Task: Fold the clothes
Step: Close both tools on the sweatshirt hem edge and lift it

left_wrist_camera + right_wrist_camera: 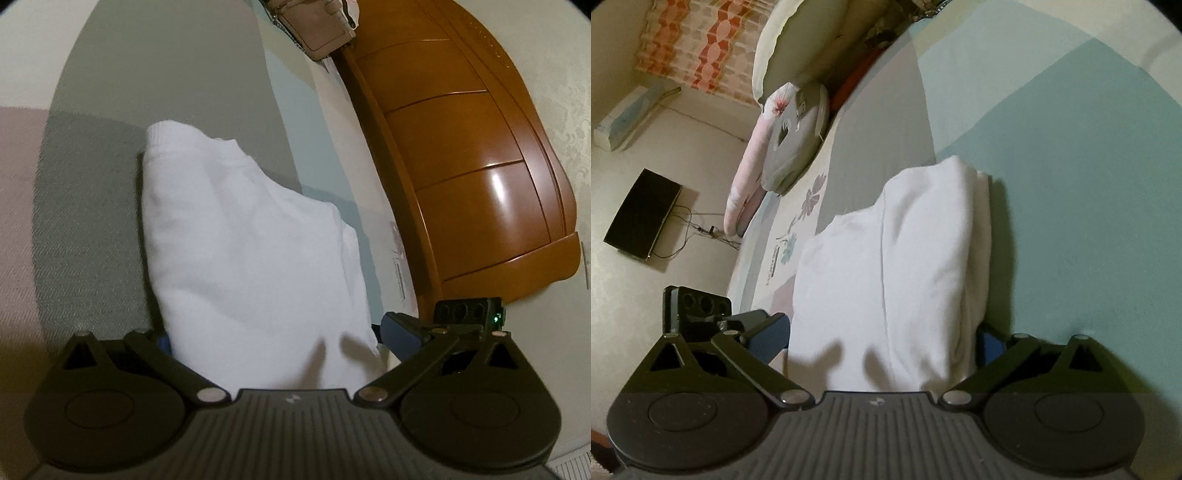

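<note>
Both tools, left (273, 332) and right (882, 332), spread wide astride folded white garment (240, 240) on bed (92, 221); uneven closing likely to spill layers.

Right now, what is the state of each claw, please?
Left claw: spread wide around the folded white garment, not clamped.
Right claw: the same, open around the garment.

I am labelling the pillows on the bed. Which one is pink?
The long pink pillow, lowest in the right wrist view, with a flower print at its upper end. The grey pillow lies against it; the large cream pillow is above.
</note>
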Available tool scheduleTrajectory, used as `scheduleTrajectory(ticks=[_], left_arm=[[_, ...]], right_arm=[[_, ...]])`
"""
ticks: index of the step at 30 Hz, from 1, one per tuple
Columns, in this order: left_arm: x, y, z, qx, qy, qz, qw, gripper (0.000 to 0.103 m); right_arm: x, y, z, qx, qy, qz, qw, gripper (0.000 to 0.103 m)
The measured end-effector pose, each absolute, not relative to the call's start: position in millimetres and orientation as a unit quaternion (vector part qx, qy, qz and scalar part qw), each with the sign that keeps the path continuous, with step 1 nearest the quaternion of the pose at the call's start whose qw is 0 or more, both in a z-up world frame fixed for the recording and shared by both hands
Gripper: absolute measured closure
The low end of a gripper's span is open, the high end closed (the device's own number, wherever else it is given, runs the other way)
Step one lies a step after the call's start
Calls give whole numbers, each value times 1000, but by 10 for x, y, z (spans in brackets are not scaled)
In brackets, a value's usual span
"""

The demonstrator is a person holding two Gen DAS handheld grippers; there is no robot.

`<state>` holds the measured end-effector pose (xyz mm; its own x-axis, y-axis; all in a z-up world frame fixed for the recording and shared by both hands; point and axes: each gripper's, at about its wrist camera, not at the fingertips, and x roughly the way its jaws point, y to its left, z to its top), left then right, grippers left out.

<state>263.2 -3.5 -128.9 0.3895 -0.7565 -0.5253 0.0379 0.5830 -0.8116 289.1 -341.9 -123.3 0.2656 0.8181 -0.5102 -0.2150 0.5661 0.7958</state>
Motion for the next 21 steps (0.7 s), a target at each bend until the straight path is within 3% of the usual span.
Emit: scheduleTrajectory(ticks=[12, 15, 17, 19, 21], left_arm=[[2593, -129, -1302, -367, 491, -276, 740, 1], [2556, -123, -1277, -348, 483, -284, 751, 2], [2507, -70, -1279, -342, 475, -289, 757, 8], [2513, -24, -1279, -343, 475, -286, 758, 12], [2539, -47, -1280, -342, 477, -282, 759, 14]], right_arm=[[2885, -3291, -1234, 279, 493, 379, 732, 7], [2818, -3361, -1254, 266, 485, 376, 744, 24], [2786, -3467, -1310, 277, 478, 370, 747, 47], [2790, -3488, -1327, 282, 480, 364, 747, 59], [2795, -3509, -1344, 287, 482, 359, 746, 60]])
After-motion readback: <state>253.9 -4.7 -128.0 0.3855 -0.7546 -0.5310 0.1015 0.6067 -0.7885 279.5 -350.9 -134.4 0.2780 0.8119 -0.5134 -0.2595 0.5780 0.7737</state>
